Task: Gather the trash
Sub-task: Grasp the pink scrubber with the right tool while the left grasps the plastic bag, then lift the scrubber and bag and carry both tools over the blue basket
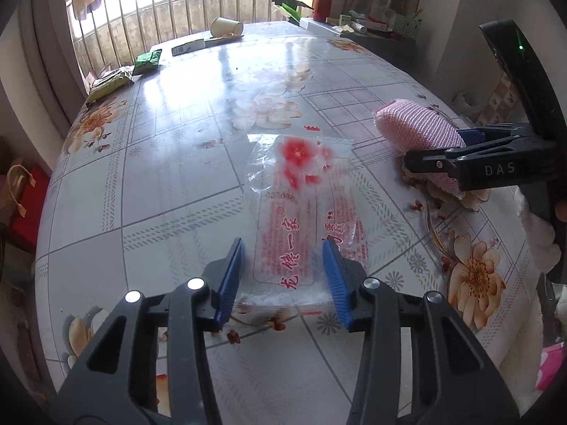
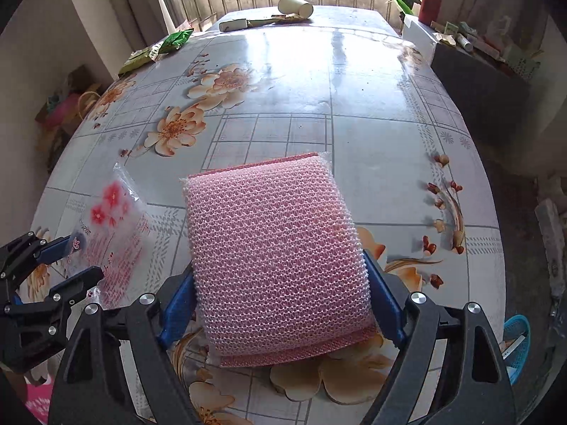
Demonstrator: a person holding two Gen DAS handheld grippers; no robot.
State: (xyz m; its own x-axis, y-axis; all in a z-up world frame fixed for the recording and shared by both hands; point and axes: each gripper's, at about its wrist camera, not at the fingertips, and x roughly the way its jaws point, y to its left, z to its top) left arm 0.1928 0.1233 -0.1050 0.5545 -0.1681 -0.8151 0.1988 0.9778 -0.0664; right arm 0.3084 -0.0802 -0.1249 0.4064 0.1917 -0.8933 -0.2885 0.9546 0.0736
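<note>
My left gripper (image 1: 283,276) straddles the wrapper (image 1: 301,209), flat on the table (image 1: 170,163) at its 12 o'clock; pads not yet pressing, set to pinch its near end. My right gripper (image 2: 283,304) clamps the sponge (image 2: 276,258) by both edges, wrapper at its 9 o'clock.

Sponge (image 2: 276,255) right of wrapper (image 1: 301,212), on table (image 1: 177,177)
</note>
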